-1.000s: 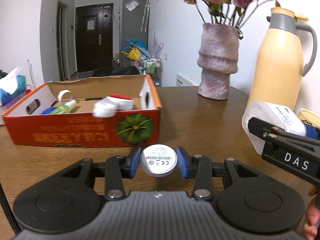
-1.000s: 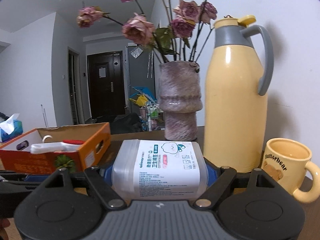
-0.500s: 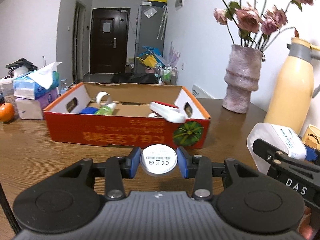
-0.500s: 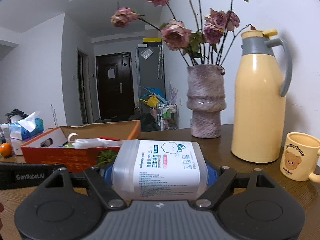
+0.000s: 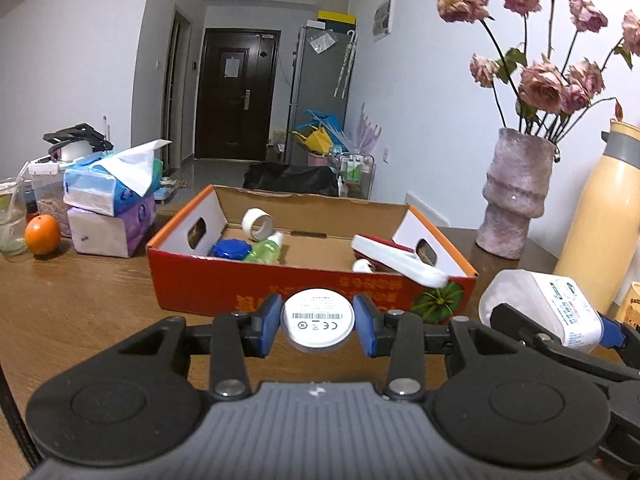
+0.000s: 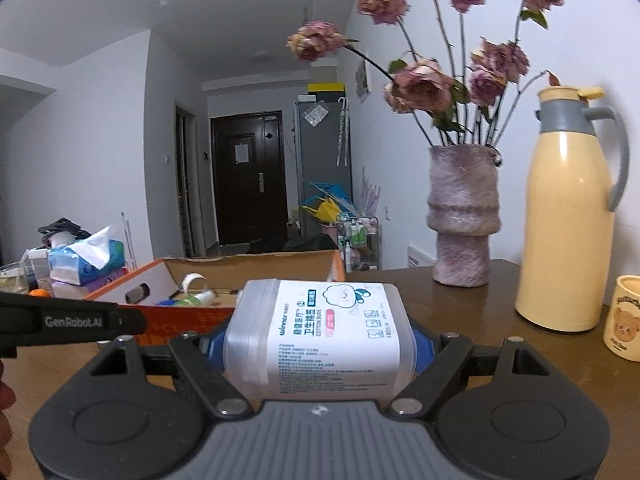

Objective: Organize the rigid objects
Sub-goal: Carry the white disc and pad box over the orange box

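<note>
Short of box [image 5: 304, 292], both loads airborne: left gripper [image 5: 317, 322] pinches white disc [image 5: 317, 318], right gripper [image 6: 318, 344] clamps cotton-bud tub [image 6: 320, 336]. Step: carry to box. Next: clear near wall, release over bare floor inside.

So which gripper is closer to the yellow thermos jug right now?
Right. The right gripper, shut on the cotton bud box, is nearer the yellow thermos jug; the left gripper is farther, facing the cardboard box.

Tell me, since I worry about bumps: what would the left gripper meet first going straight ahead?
Probably the near red wall of the cardboard box, straight ahead of the left gripper and its white disc; depth is unclear.
</note>
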{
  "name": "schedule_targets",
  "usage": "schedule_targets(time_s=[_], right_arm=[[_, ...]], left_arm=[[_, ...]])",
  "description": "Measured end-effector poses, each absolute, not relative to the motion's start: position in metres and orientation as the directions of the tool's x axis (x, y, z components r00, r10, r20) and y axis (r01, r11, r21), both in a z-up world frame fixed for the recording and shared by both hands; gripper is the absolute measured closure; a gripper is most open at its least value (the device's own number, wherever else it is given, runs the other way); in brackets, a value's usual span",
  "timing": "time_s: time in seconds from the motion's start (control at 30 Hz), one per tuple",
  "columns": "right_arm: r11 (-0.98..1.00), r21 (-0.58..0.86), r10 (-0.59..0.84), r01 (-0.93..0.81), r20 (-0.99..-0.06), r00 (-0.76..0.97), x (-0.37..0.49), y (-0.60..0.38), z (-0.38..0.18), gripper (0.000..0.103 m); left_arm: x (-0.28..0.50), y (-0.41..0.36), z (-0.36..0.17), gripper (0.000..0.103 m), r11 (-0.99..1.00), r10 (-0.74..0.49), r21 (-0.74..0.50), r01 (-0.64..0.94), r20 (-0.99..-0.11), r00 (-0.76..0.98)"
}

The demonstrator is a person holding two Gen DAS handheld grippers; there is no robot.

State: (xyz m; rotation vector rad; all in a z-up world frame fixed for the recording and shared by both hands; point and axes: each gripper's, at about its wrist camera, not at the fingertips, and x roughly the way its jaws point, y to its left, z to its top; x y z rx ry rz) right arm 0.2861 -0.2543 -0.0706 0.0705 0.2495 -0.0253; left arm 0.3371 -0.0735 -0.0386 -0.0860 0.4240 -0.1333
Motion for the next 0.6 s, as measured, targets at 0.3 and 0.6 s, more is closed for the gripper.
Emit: schedule_targets(time_s=[0.3, 0.6], right_arm=[[0.997, 0.08, 0.001, 0.017, -0.213, 0.977, 0.309, -0.228, -0.062, 0.021], [0.997, 0.081, 0.031, -0.014, -0.208, 0.978, 0.341, -0.215, -0.054, 0.021]], left_arm=[[0.358, -0.053, -0.033, 0.063, 0.991, -0.113, -0.112, 0.076, -0.384, 0.916], [0.388, -0.042, -0.029, 0.063, 0.992, -0.092, -0.111, 0.055, -0.37, 0.925]])
